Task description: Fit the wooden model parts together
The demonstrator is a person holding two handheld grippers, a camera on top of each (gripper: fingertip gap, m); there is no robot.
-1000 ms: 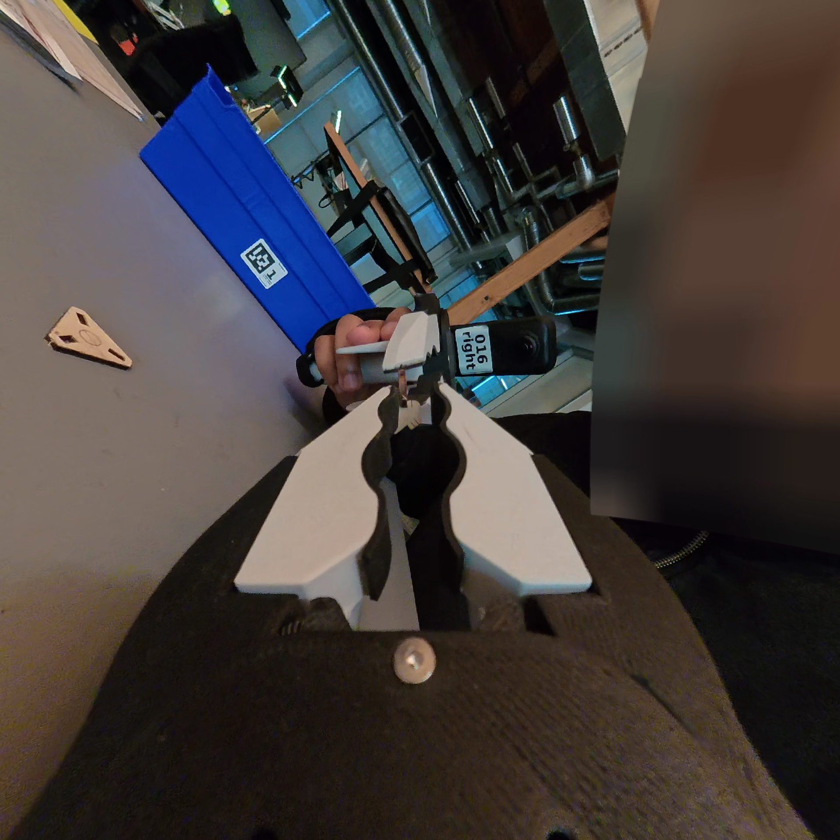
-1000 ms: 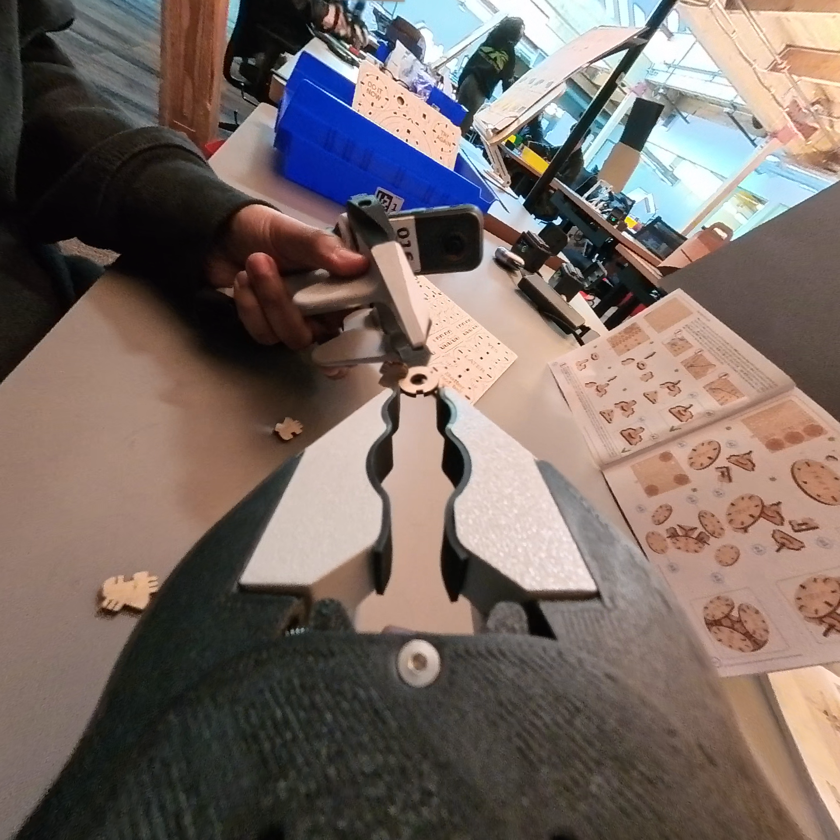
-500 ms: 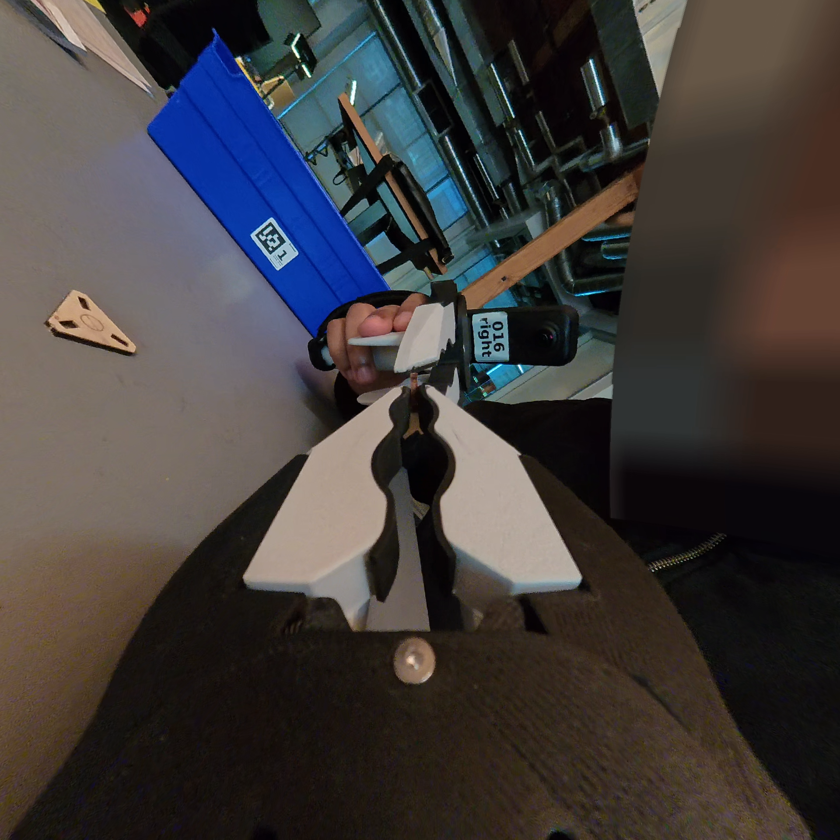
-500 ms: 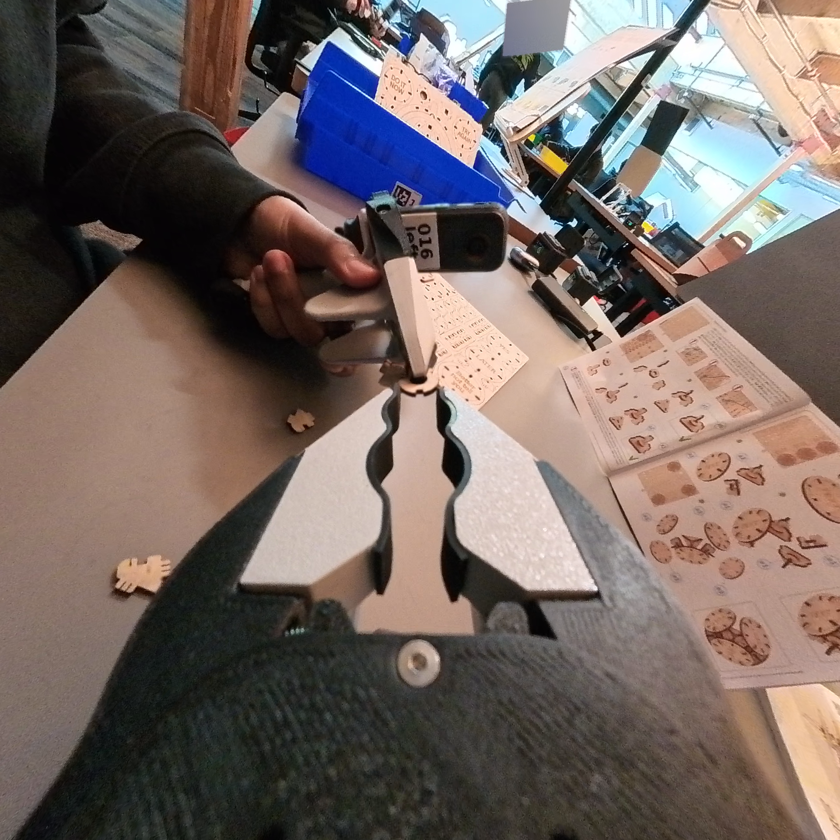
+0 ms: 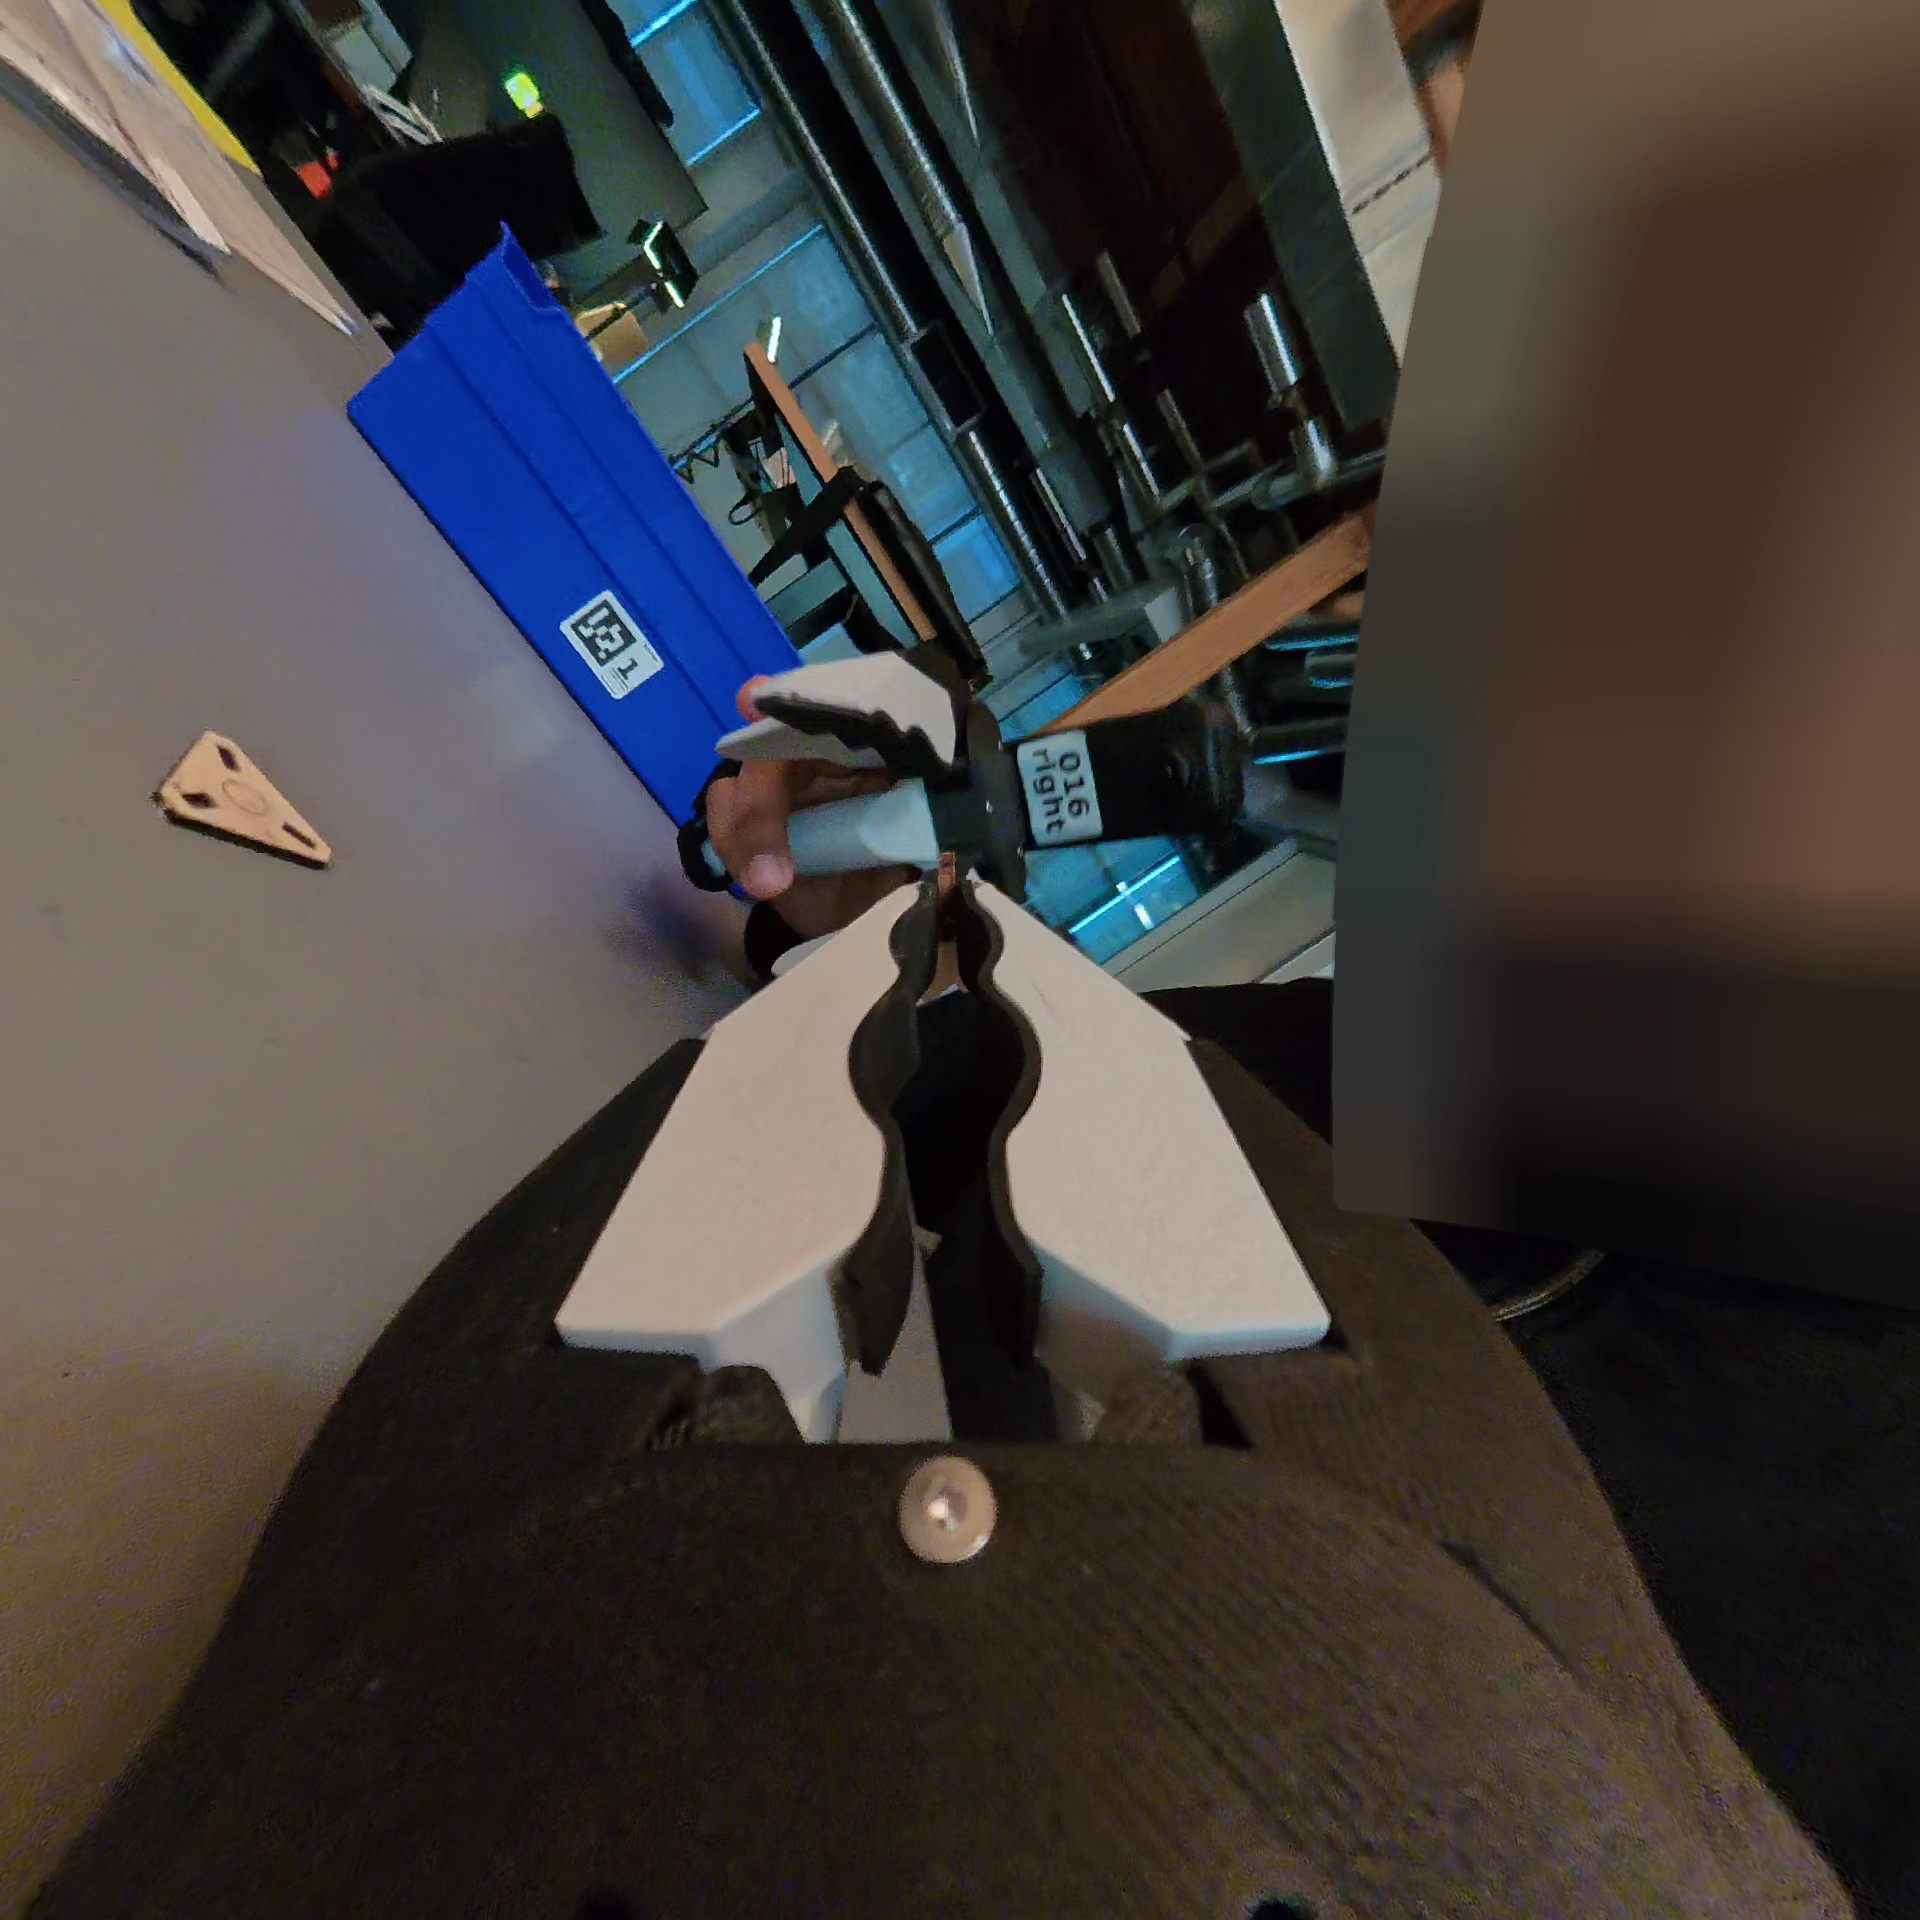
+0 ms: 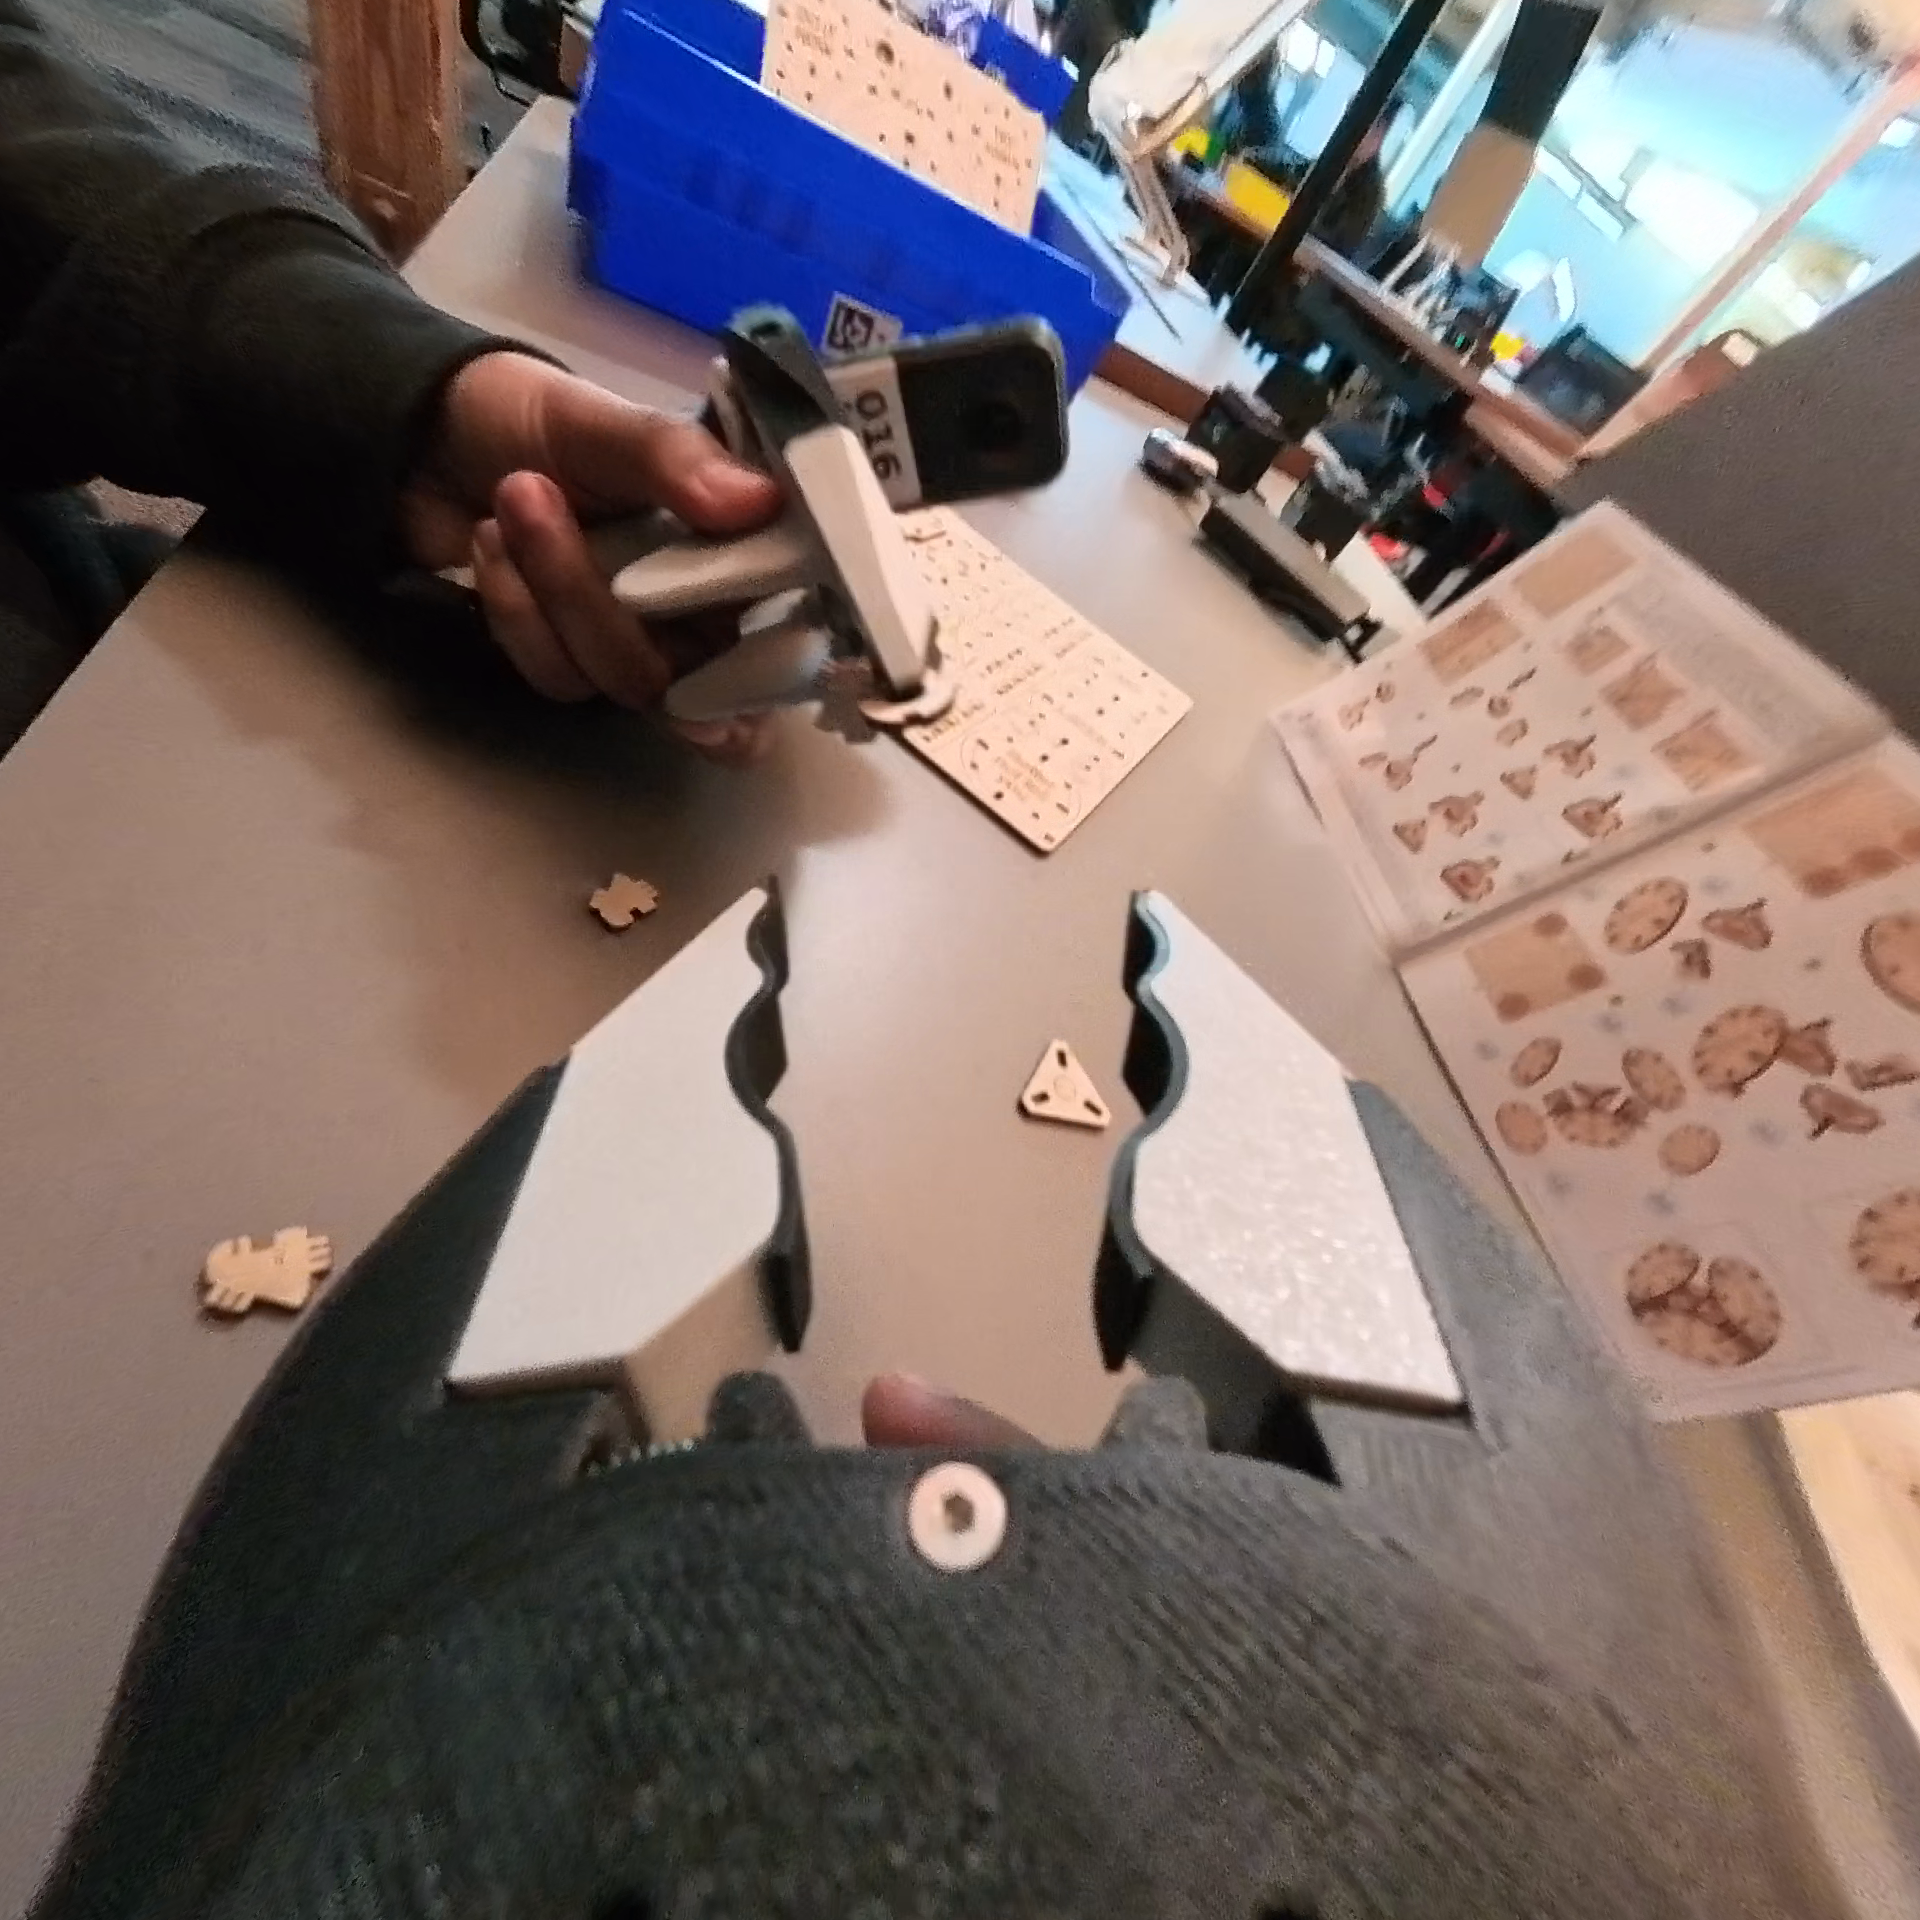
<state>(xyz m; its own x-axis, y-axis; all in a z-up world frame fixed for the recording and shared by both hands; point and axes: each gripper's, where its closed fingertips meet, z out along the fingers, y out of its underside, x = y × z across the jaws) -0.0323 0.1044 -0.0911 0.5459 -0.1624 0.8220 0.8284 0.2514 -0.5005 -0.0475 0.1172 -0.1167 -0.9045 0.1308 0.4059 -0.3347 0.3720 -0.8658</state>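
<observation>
My left gripper is shut on a small flat wooden part, seen edge-on between its tips. In the right wrist view the left gripper holds this lobed wooden part just above the table, over the near end of a punched wooden sheet. My right gripper is open wide with nothing between its pads, and stands back from the part. It also shows in the left wrist view, open, just past the left tips. A triangular wooden piece lies on the table below the right gripper's gap.
A blue bin stands at the far side of the grey table. An open instruction booklet lies to the right. Two small wooden pieces lie on the left. The triangle and bin show in the left wrist view. The triangular wooden piece sits 10 cm or so from the ends of my right fingers. The left camera catches it too, in the left wrist view.
My right gripper let go of the wooden part, opened wide and drew back. My left gripper closed on the part a second ago and keeps hold of it.
</observation>
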